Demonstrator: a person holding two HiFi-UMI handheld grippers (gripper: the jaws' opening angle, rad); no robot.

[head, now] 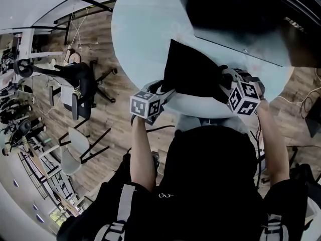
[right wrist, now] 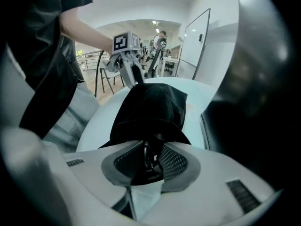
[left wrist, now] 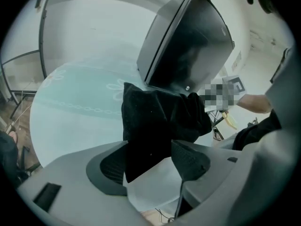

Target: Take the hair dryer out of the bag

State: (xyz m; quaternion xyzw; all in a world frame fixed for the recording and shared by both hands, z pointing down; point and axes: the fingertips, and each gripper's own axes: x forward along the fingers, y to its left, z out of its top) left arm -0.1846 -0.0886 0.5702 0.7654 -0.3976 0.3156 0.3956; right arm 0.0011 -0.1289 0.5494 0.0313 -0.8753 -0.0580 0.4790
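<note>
The black bag [head: 193, 74] is being pinched at its near right edge by the narrow jaws of the right gripper [right wrist: 150, 155] — its left corner being straddled, unpressed, by the wide jaws of the left gripper [left wrist: 150, 163].

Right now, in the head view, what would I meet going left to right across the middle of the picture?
office chair → left gripper → black bag → right gripper
</note>
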